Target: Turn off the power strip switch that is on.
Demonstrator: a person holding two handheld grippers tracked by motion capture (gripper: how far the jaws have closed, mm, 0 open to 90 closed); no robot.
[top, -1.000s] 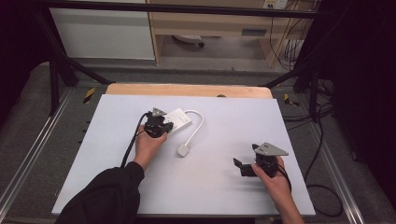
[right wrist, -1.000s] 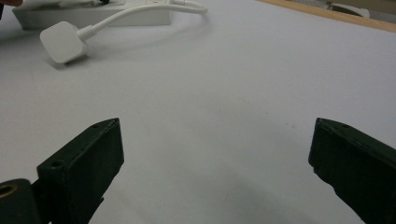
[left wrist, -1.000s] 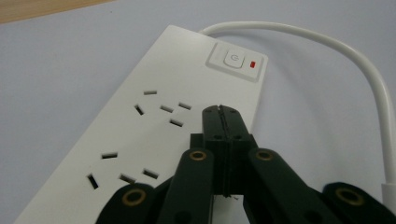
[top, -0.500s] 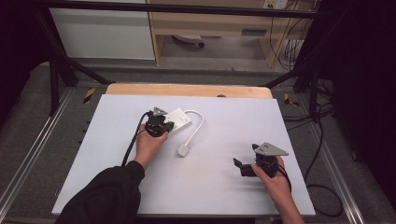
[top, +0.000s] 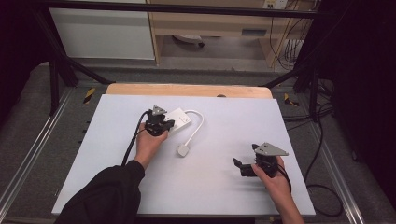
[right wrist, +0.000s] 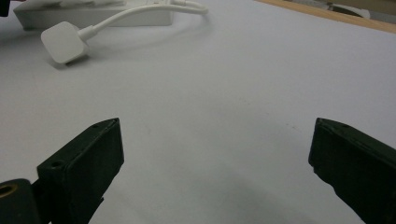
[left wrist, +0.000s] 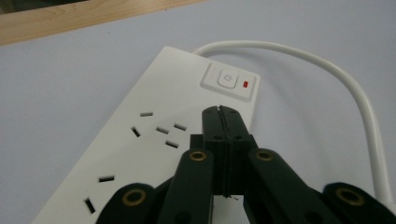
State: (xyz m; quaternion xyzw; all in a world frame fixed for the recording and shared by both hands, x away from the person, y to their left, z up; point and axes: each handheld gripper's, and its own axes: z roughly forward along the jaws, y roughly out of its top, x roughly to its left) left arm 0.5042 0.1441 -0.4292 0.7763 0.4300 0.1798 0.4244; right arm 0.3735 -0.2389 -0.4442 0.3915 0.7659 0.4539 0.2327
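Your left gripper has its jaws pressed together, tips over the power strip just short of its switch. The switch lies straight ahead of the tips; the strip's long axis runs back from it under your hand. Its cord loops to the plug, nearer you than the strip. Your right gripper rests well apart from the strip, jaws spread and empty. Nothing blocks the switch.

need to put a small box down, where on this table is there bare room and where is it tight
Bare room: the table's whole left side beyond the left gripper, the far right corner beyond the right gripper, and the near middle strip between the two forearms. It is tight around the power strip, its looping cord and plug, with the left gripper shut over the strip.
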